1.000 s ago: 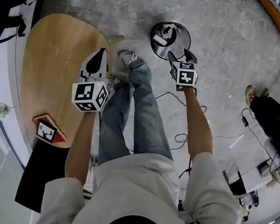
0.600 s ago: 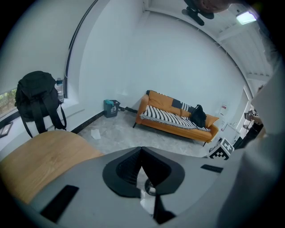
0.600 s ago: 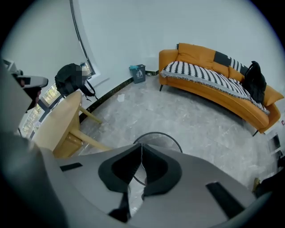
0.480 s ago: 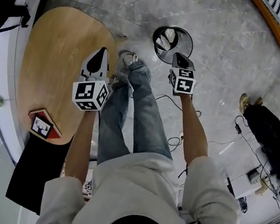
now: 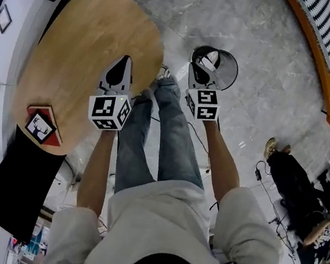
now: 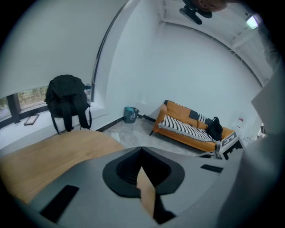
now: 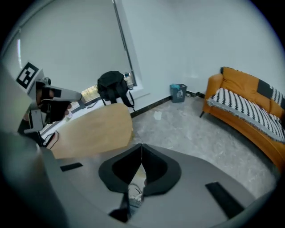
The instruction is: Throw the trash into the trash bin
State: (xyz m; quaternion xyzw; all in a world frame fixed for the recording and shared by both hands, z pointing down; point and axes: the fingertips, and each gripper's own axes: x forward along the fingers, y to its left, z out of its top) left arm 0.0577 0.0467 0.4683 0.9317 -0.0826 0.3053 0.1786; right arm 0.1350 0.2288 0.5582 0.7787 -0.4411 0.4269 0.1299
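The black wire trash bin [image 5: 230, 64] stands on the grey floor just past the person's feet, with white crumpled trash [image 5: 209, 61] inside it. My right gripper [image 5: 195, 69] hangs at the bin's left rim with its jaws shut and empty; in the right gripper view its tips [image 7: 142, 145] meet, and a shoe shows beneath them. My left gripper [image 5: 123, 59] hovers over the near edge of the wooden table [image 5: 80, 40]. Its jaws [image 6: 141, 148] are shut too, and only table wood shows behind them.
A red-framed card with a deer [image 5: 41, 127] lies on the table's near left, beside a black slab [image 5: 21, 180]. An orange sofa [image 5: 326, 54] lines the far right. A seated person [image 5: 294, 180] and floor cables are at right. A black backpack [image 6: 67, 100] sits by the window.
The right gripper's jaws closed from wide open, and it drew back from over the bin to the bin's left rim. The view swung, so the table now sits higher and nearer the middle.
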